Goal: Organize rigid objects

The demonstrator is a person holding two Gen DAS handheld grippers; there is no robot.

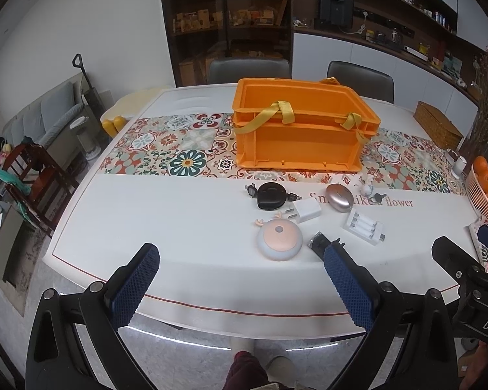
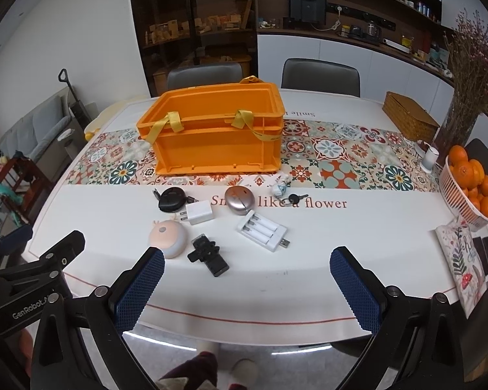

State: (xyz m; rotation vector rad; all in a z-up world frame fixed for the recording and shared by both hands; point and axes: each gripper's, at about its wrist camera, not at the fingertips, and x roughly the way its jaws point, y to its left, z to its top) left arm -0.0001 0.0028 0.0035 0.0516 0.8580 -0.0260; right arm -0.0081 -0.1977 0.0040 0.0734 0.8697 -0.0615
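The cloth on the surface (image 2: 309, 269) reads "like a flower"; the left tool (image 1: 240, 260) bears "GenRobot" as seen from the right wrist; both it and the right tool (image 2: 247, 260) hang with fingers apart, clamped on nothing; the orange crate (image 2: 218, 133) stands on the patterned runner, its inside hidden; before it lie a white charger plug (image 2: 197, 213), a battery charger (image 2: 263, 227) holding white cells, a key (image 2: 295, 199); a basket (image 2: 452, 191) at the right holds oranges (image 2: 468, 175).
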